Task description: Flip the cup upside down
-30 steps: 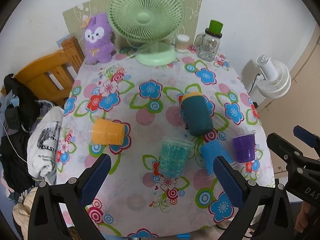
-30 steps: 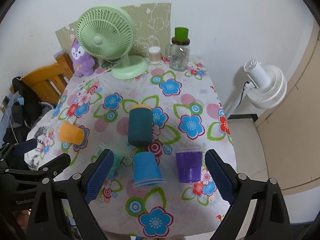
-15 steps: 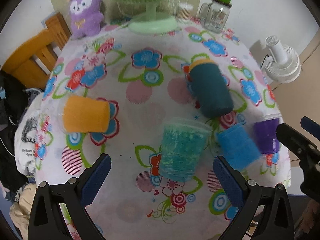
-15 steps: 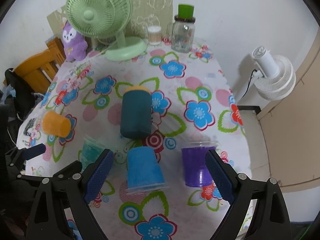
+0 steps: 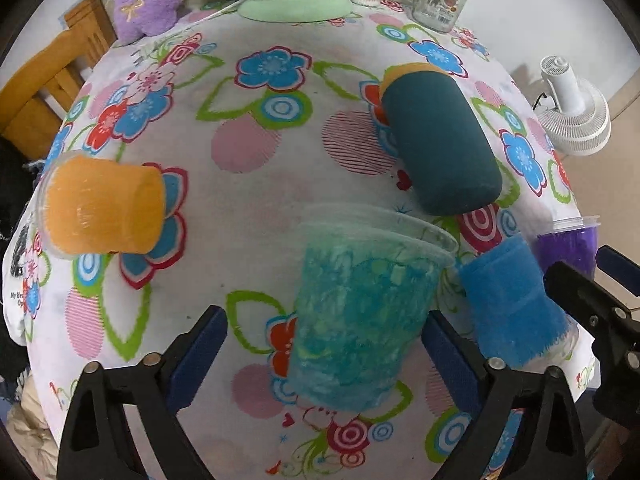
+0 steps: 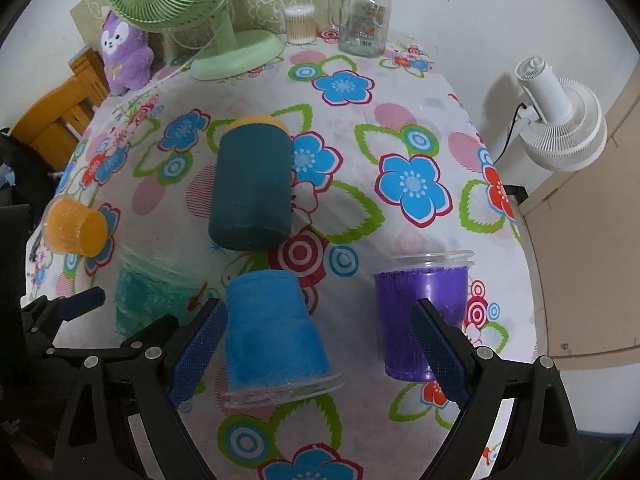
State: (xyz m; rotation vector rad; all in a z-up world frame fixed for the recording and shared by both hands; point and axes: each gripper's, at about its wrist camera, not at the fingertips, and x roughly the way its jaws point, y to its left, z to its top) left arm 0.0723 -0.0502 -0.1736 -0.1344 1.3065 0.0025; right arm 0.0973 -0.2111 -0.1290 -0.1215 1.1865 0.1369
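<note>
A floral tablecloth (image 6: 408, 128) is spread over the table, with a green fan (image 6: 176, 8), a purple plush (image 6: 122, 56) and a glass jar (image 6: 364, 20) lined up at twelve o'clock against the wall, well out of the working area. Five cups are scattered nearer. The teal cup (image 5: 360, 312) is seen standing rim-up at the centre of the left wrist view, and that is judged the one to be flipped: the left gripper (image 5: 324, 352) is lined up on it, jaws held wide apart, one pad at eight o'clock of the cup and the other at four o'clock, just beside the wall without a clamp yet. A low grasp on the body seems intended, so the wrist can be rolled over afterwards.

In the right wrist view, the right gripper (image 6: 316, 344) is also spread open and nothing is held; the blue cup (image 6: 272, 332), already rim-down, sits between its pads, and the purple cup (image 6: 424, 312) stands rim-up at three o'clock. The dark green cup (image 6: 252, 184) and the orange cup (image 5: 104, 204) are lying on their sides, apart from the action.
</note>
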